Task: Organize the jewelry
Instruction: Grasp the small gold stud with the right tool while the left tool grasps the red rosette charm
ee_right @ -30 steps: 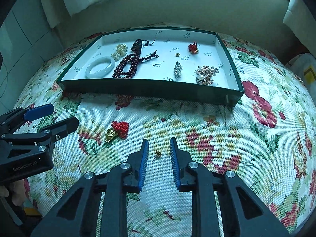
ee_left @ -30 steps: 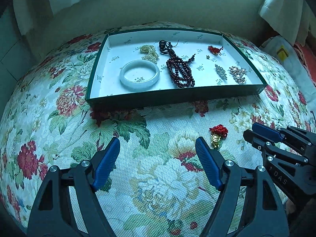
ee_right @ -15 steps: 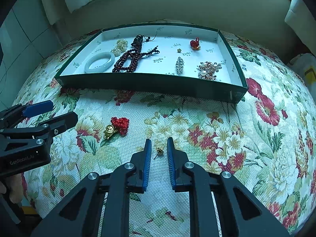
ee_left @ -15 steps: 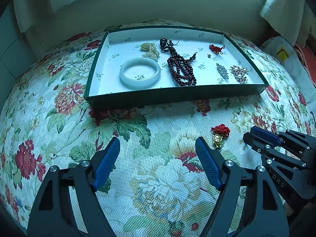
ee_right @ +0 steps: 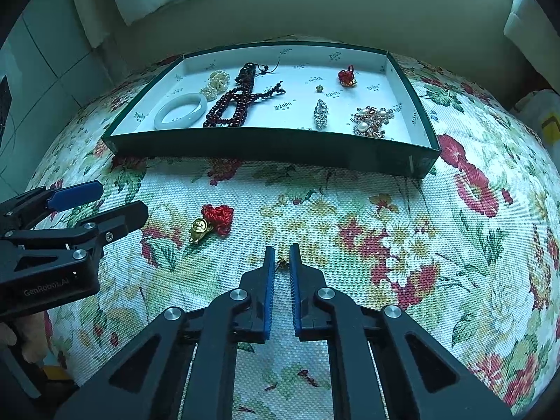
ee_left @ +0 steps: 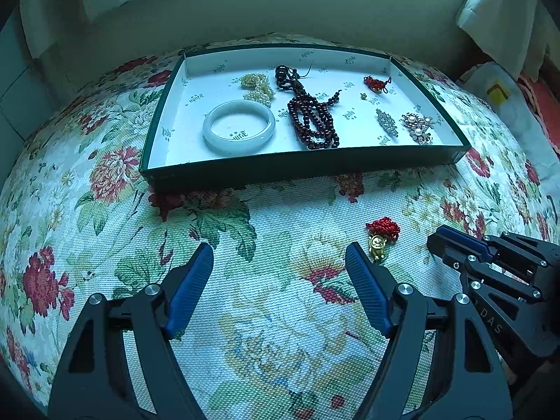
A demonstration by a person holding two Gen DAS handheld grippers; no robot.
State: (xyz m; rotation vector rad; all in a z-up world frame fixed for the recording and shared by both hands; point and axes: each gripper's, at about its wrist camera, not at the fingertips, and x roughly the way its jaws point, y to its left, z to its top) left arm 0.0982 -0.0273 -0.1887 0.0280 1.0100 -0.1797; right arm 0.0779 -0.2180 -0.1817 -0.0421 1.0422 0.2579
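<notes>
A dark green tray (ee_left: pixel 301 168) (ee_right: pixel 266 147) on the floral cloth holds a white bangle (ee_left: pixel 238 126), pearls (ee_left: pixel 258 85), dark red beads (ee_left: pixel 311 115), a red knot charm (ee_left: pixel 374 83) and sparkly brooches (ee_left: pixel 418 127). A gold charm with a red knot (ee_left: pixel 379 236) (ee_right: pixel 211 222) lies on the cloth in front of the tray. My left gripper (ee_left: pixel 280 259) is open and empty, just left of that charm. My right gripper (ee_right: pixel 281 257) is nearly shut around a tiny gold earring (ee_right: pixel 281 263) on the cloth; contact with the pads is unclear.
The floral cloth (ee_left: pixel 245 315) covers a round table that drops off at all sides. A wall and white curtains (ee_left: pixel 504 10) stand behind. A yellow-labelled bag (ee_left: pixel 497 94) lies off the right edge.
My right gripper's jaws have narrowed step by step around the small earring. My left gripper has stayed open and drifted slightly.
</notes>
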